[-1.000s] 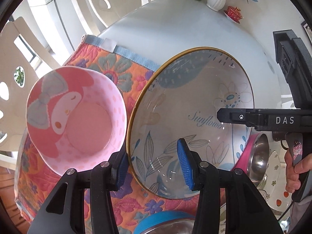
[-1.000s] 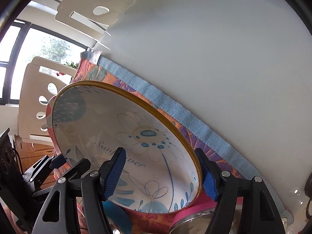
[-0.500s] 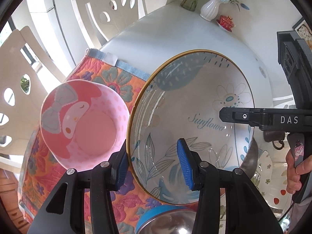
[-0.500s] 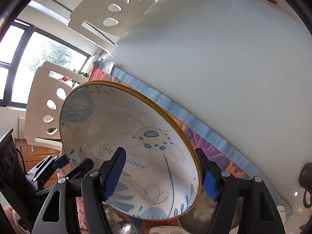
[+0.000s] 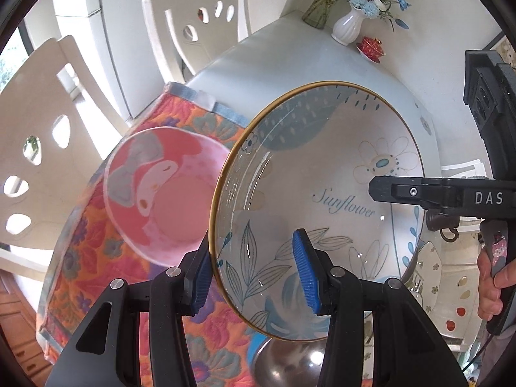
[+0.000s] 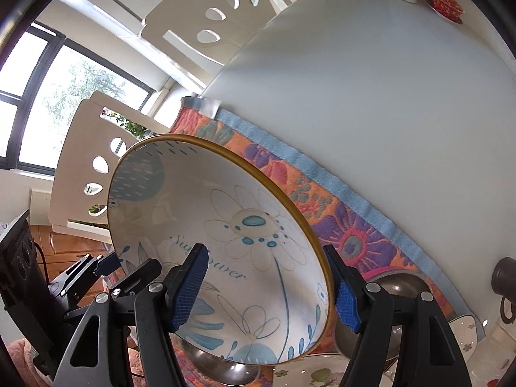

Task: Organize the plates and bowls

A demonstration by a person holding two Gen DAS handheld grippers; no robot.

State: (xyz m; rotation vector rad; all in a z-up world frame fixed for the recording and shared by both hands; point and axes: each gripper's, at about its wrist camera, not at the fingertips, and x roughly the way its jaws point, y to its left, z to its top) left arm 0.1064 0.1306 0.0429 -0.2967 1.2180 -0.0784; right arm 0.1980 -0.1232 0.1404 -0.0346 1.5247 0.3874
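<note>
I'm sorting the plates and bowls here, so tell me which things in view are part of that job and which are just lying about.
Part of the job:
- Sunflower bowl, gripped at opposite rims by left gripper and right gripper
- pink cartoon bowl
- steel bowl
- spotted plate

Just lying about:
- white vase with flowers
- red cup on saucer
- floral mat
- white chairs

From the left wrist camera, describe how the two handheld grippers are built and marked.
The left gripper has black angular arms with silver screws, ending in fingers with ribbed blue pads. The right gripper, seen side-on, is matte black with white "DAS" lettering, a boxy black housing above and a dark handle with a pink sticker, held by a hand.
</note>
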